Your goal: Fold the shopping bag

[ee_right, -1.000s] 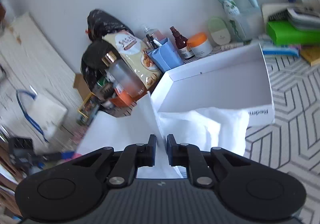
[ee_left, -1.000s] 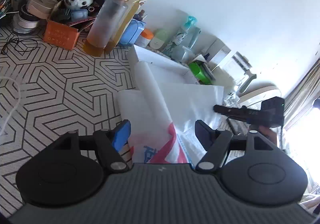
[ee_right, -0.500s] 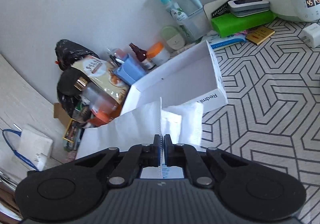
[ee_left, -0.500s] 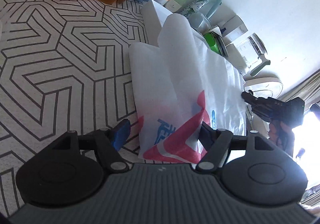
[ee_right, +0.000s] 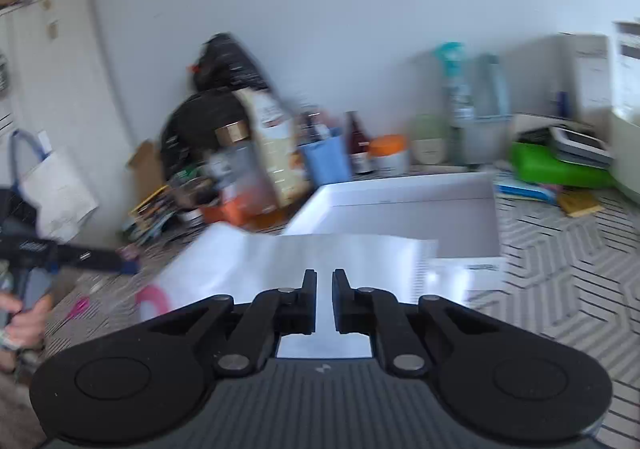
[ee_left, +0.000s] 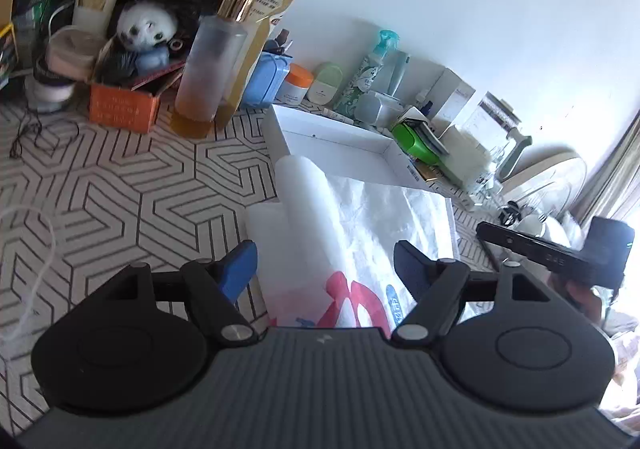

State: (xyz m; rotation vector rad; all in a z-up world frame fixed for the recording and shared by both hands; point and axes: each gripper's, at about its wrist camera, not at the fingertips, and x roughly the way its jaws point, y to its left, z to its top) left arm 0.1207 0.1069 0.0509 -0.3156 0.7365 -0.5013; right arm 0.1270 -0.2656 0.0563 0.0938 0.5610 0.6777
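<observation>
The white shopping bag (ee_left: 372, 217) with red and blue print lies flat on the patterned table, one long strip folded over its left part. My left gripper (ee_left: 324, 253) hovers open just above the bag's near end, blue pads (ee_left: 240, 265) wide apart, holding nothing. My right gripper (ee_right: 324, 275) is low over the bag (ee_right: 304, 257), its fingers only a narrow gap apart with nothing pinched. In the left wrist view the right gripper (ee_left: 482, 229) sits just off the bag's right edge. The left gripper (ee_right: 126, 265) shows at the far left of the blurred right wrist view.
An open white box (ee_left: 276, 129) touches the bag's far edge. Bottles, a blue container, an orange box (ee_left: 124, 109) and black bags crowd the back wall. A green case (ee_right: 560, 169) lies at the right. A hand (ee_right: 24, 317) holds the left gripper's handle.
My right gripper has let go of the bag's fold and drawn back; the bag now lies flatter. The left gripper dipped toward the bag and came back up, still open.
</observation>
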